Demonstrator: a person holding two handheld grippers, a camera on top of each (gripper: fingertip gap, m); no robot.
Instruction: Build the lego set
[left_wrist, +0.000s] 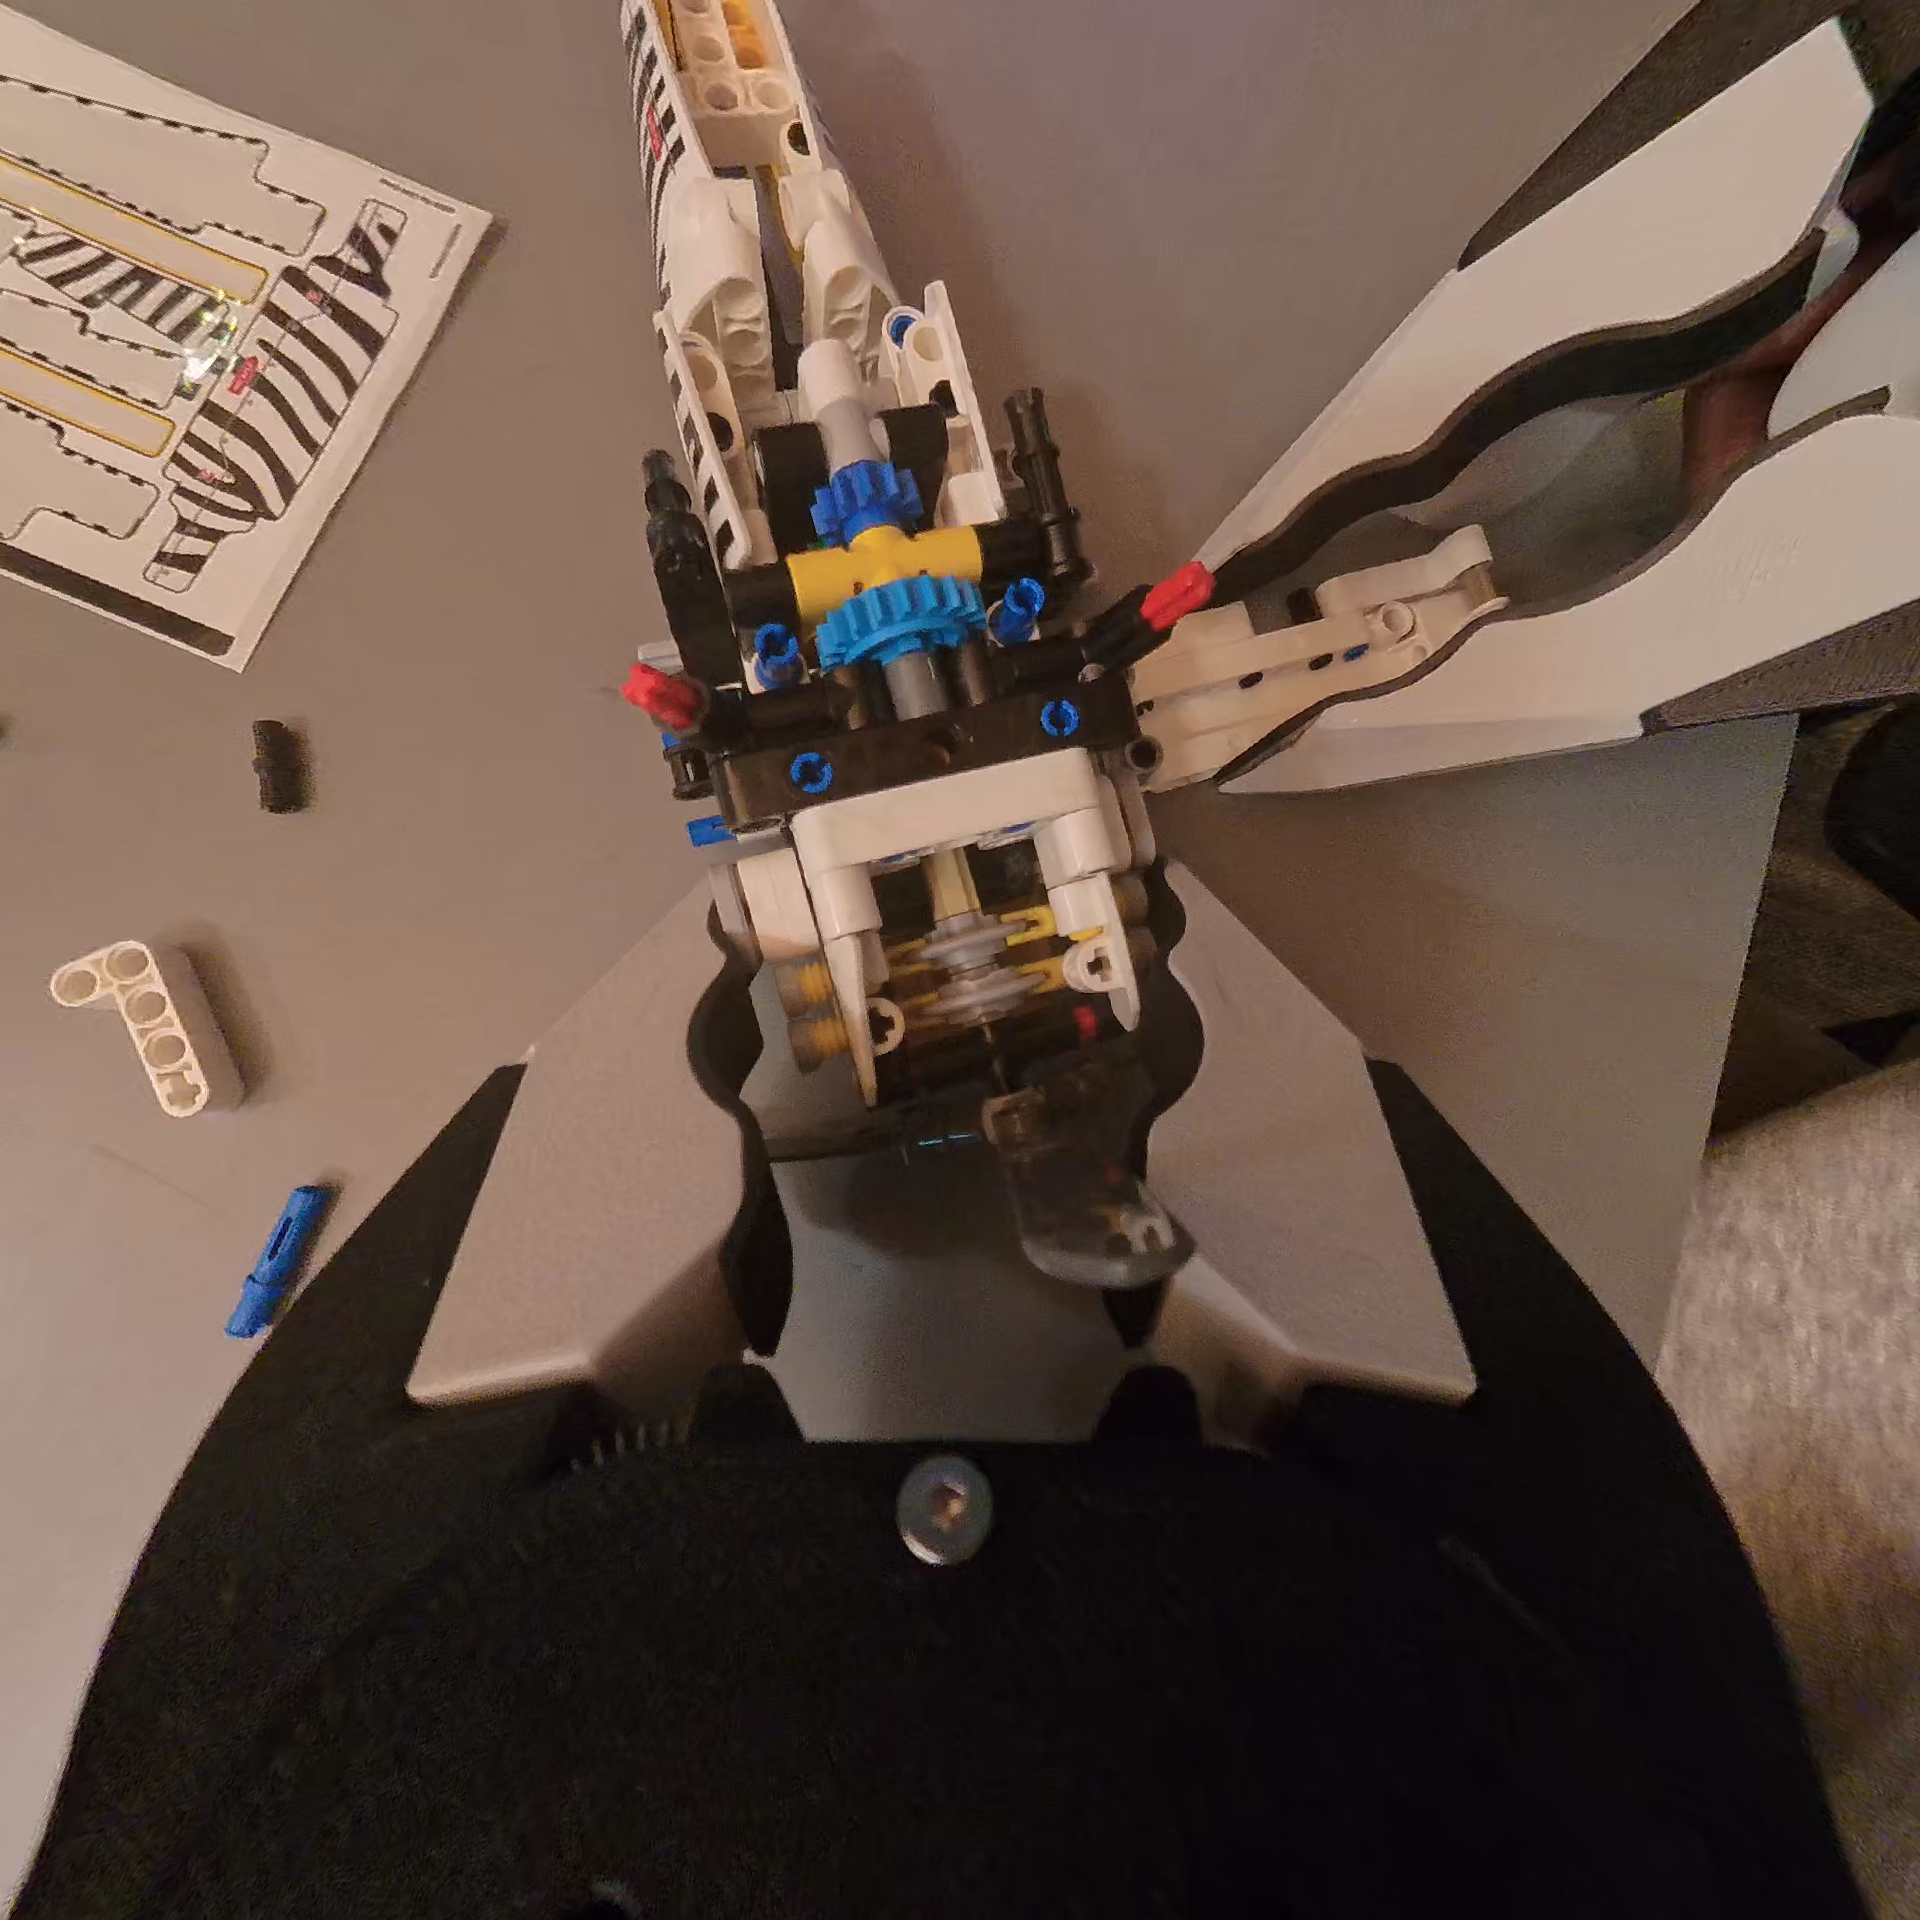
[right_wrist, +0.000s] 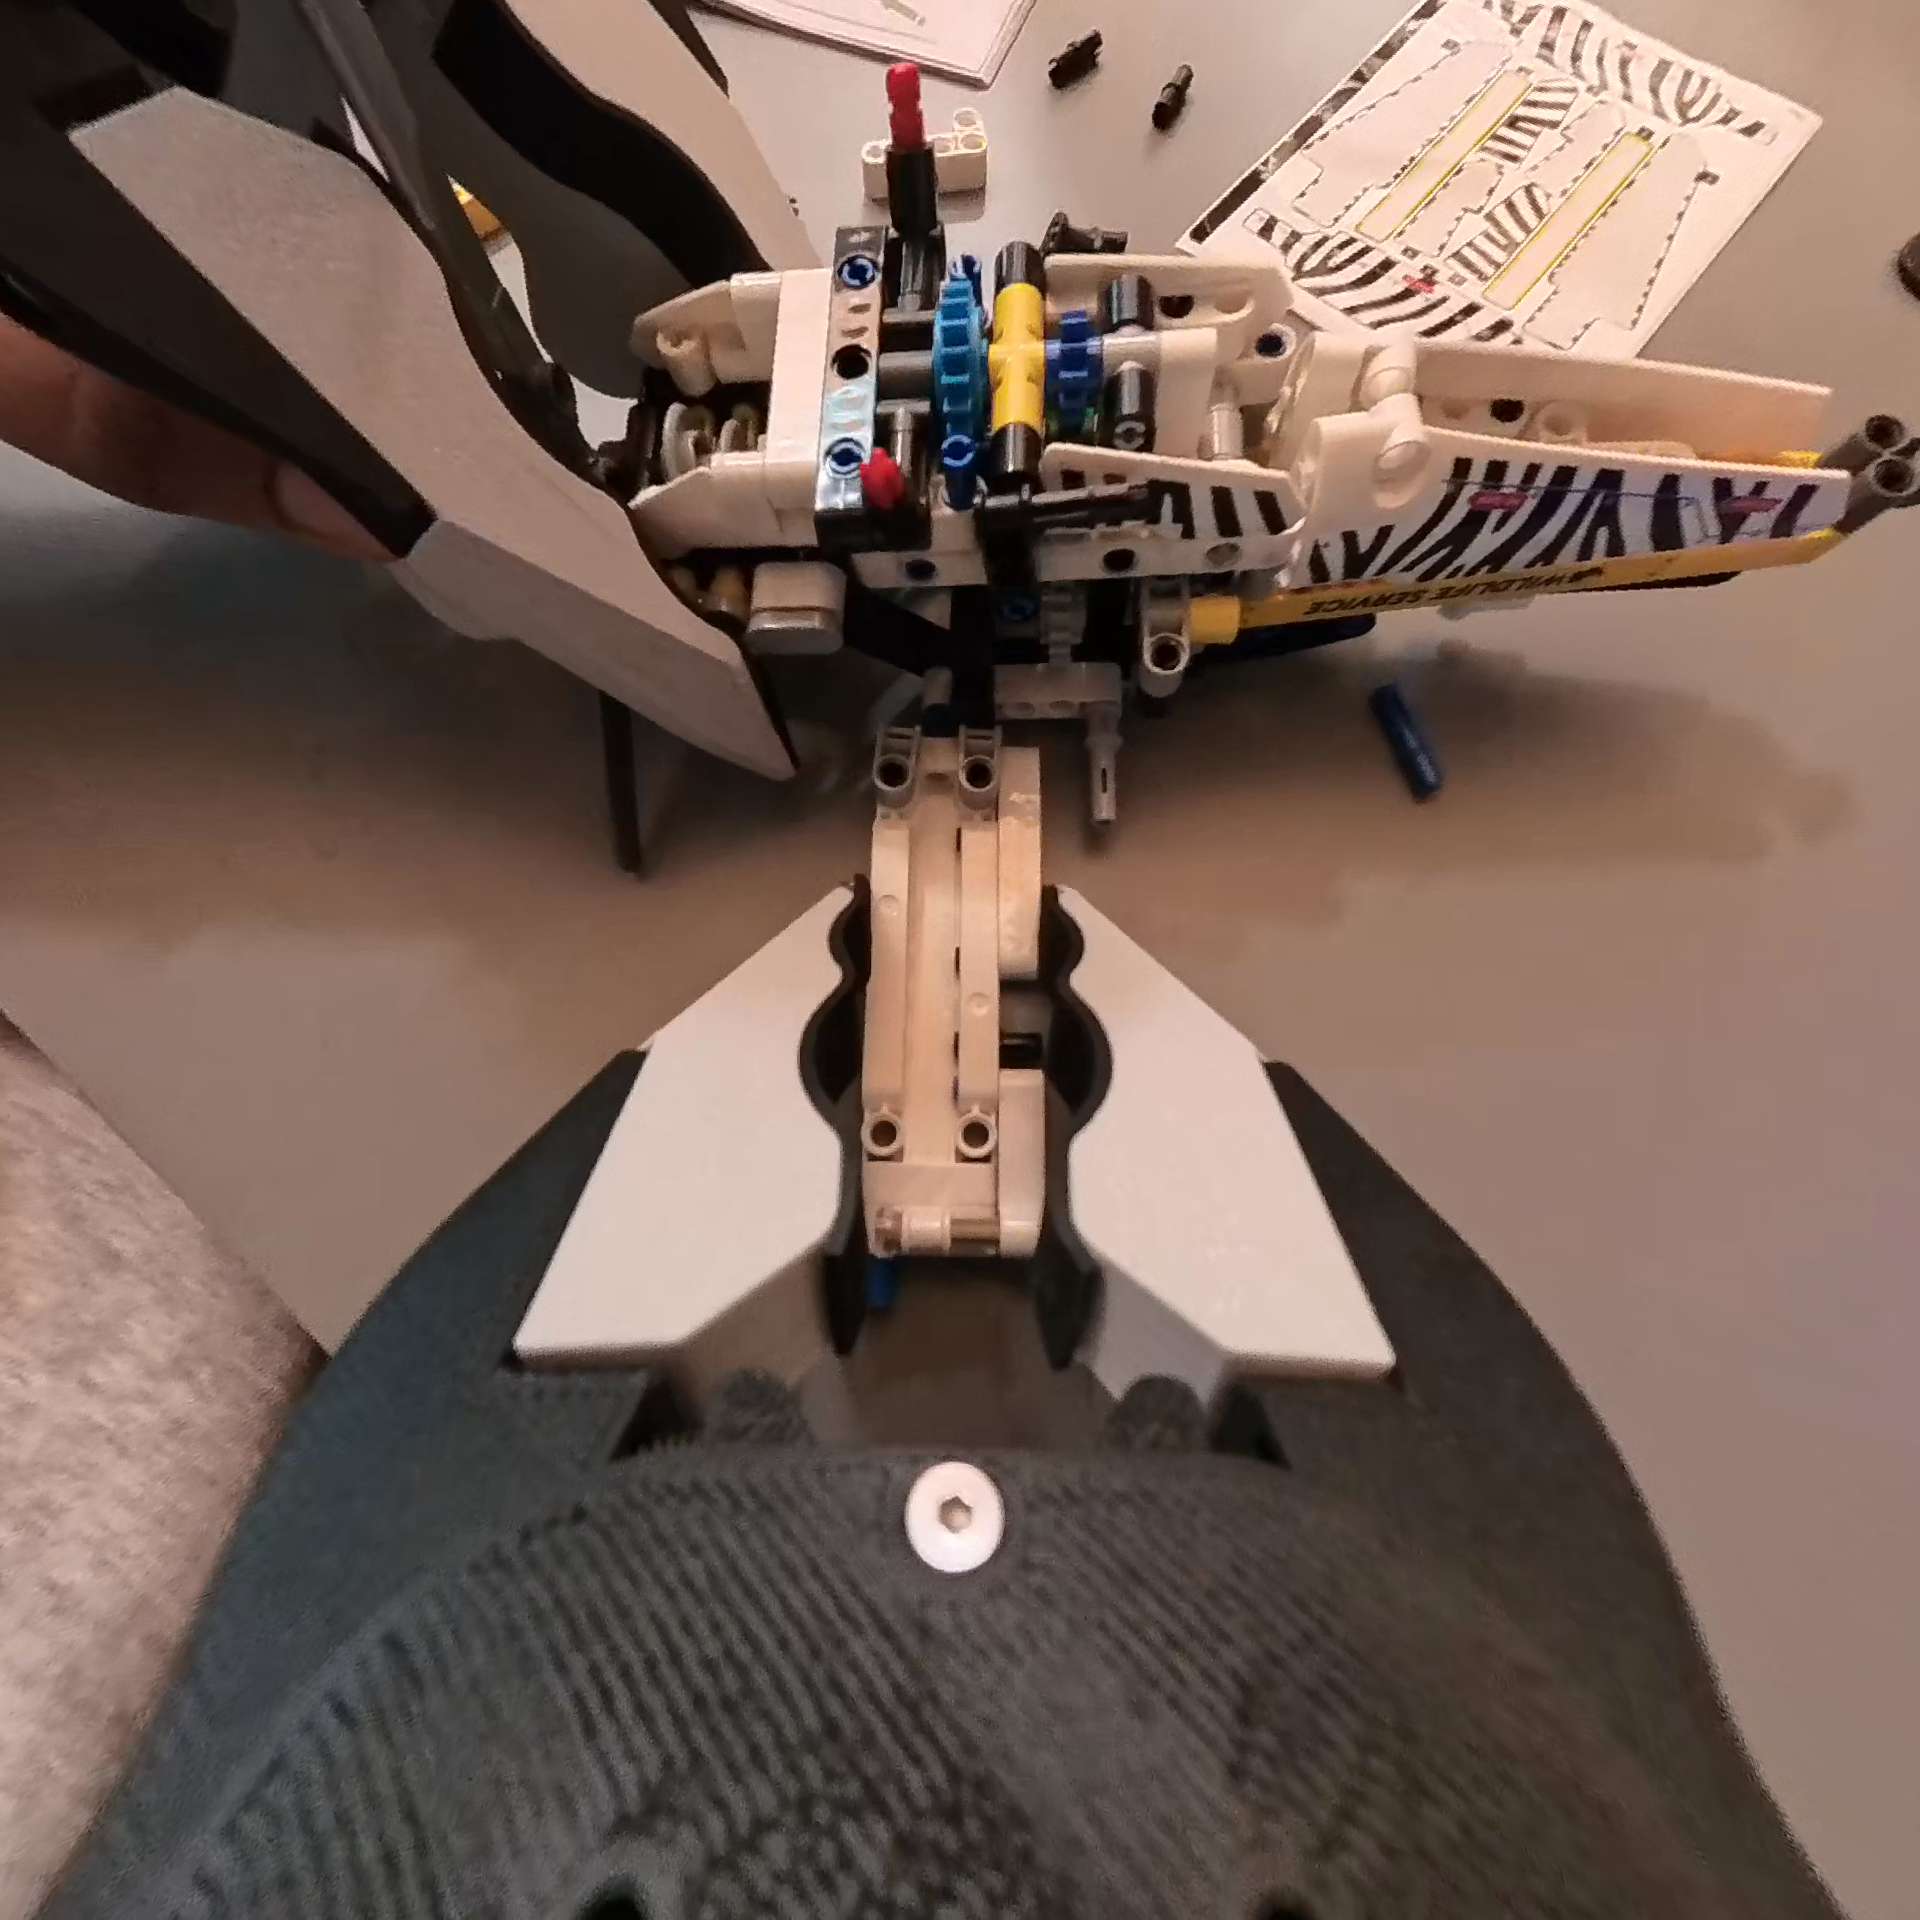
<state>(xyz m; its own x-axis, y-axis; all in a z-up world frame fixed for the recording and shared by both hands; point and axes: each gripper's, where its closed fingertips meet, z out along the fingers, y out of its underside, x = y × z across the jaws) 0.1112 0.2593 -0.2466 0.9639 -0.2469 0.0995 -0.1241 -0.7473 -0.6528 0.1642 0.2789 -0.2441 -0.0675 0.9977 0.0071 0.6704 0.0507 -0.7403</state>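
The left claw (left_wrist: 940, 997) clamps the nose of the lego model (left_wrist: 904, 644) above the grey tabletop (left_wrist: 468, 831); the right claw (right_wrist: 951, 935) clamps a white side piece (right_wrist: 951, 1039) against its flank

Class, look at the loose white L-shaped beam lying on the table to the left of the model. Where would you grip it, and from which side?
Grip the white L-shaped beam across its long arm, coming straight down from above. It lies flat on the table with its holes facing up, so the two narrow, parallel side walls are free to pinch. Nothing crowds it; the blue pin lies well apart.
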